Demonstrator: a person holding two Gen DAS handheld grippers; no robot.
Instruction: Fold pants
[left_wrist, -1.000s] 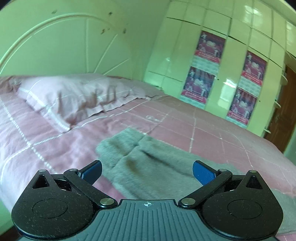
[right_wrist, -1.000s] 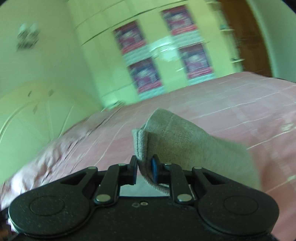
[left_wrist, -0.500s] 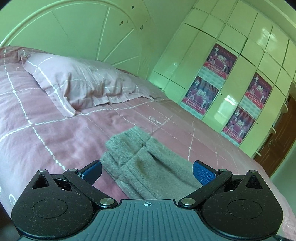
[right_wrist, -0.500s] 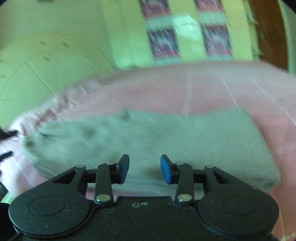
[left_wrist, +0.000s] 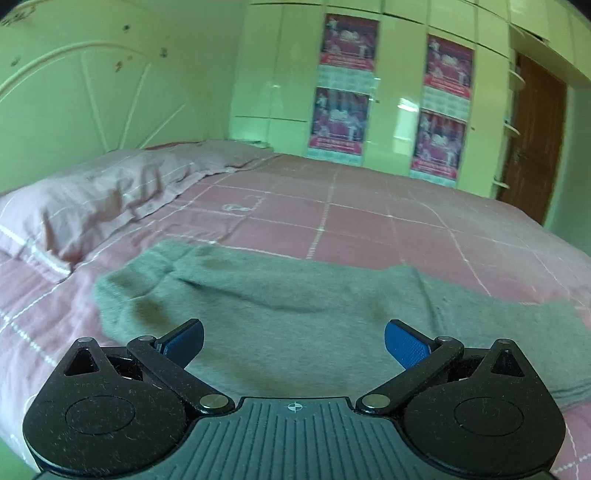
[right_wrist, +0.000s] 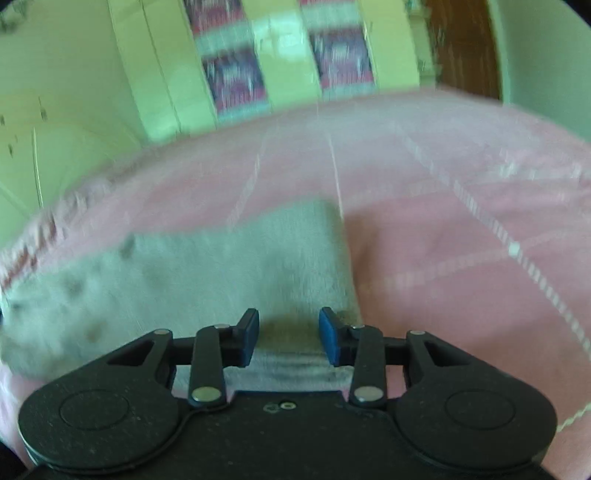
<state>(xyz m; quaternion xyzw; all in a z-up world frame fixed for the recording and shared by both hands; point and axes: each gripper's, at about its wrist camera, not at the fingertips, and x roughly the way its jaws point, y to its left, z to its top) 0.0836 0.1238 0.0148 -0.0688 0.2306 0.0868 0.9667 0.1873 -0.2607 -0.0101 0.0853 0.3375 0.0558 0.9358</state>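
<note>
Across the near half of the bed (left_wrist: 369, 221) the grey pants (left_wrist: 295, 302) lie flat as a long band, one end towards the pillow (left_wrist: 99, 199) at the left, the other running off to the right. Your left gripper (left_wrist: 293, 341) hangs just above the cloth with its fingers spread wide and nothing between them. Your right gripper (right_wrist: 289, 334) sits over the right end of the pants (right_wrist: 236, 266), fingers part open and empty, the near edge of the fabric passing under them (that view is blurred, so whether the tips touch the cloth cannot be told).

By my reading one fold is laid and the next pinch is what's in hand. Take each grip right at the edge, both layers together, and match the two hands so the band lifts level; a pinch of the top layer alone would likely peel the fold open. Bring the end over in a low arc and lay it edge on edge.

For room, the pink cover beyond the pants is bare far towards the wardrobe (left_wrist: 391, 92), and to the right as well. The pillow crowds the left end, so fold away from it. The near edge of the bed lies close under your grippers; keep the cloth from sliding off it.
</note>
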